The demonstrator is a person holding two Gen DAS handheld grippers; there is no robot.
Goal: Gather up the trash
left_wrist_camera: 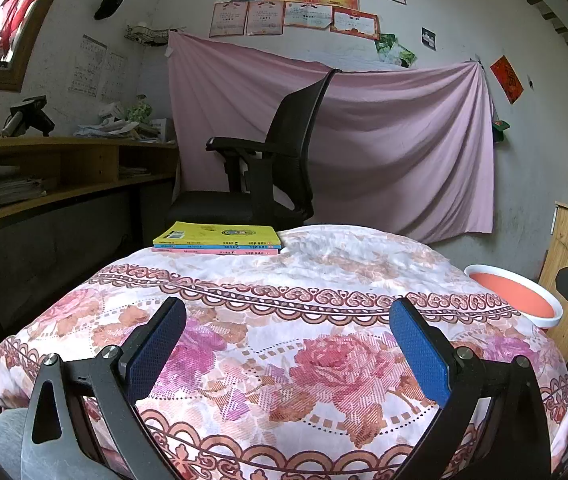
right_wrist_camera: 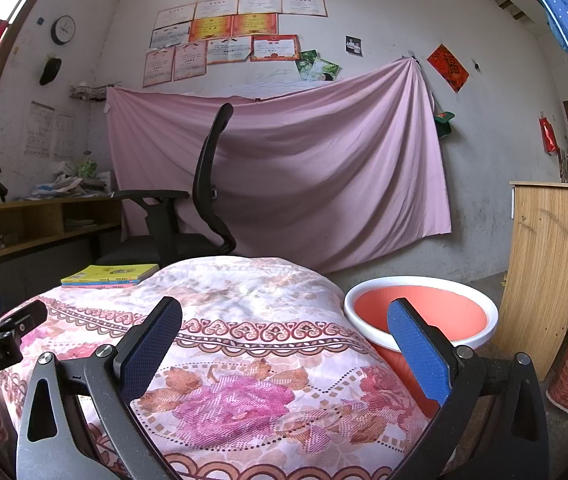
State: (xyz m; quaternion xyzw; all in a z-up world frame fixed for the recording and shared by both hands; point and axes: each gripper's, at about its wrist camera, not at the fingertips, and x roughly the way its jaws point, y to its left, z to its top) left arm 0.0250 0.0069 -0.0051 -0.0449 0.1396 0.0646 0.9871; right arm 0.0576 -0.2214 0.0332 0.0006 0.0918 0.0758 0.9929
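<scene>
A floral cloth covers the table (left_wrist_camera: 284, 280) (right_wrist_camera: 243, 292). No loose trash shows on it in either view. An orange bin with a white rim (right_wrist_camera: 420, 312) stands on the floor just right of the table, and its rim (left_wrist_camera: 516, 300) shows in the left wrist view too. My left gripper (left_wrist_camera: 288, 344) hovers open over the near part of the cloth, nothing between its blue pads. My right gripper (right_wrist_camera: 284, 344) is open as well, over the table's right edge, its right finger (right_wrist_camera: 416, 344) in front of the bin. Each gripper appears at the edge of the other's view.
A stack of three books (left_wrist_camera: 217, 238) (right_wrist_camera: 109, 276) lies at the table's far left corner. A black office chair (left_wrist_camera: 275, 152) stands behind the table before a pink sheet. A wooden desk (left_wrist_camera: 63, 172) runs along the left; a wooden cabinet (right_wrist_camera: 544, 264) stands right.
</scene>
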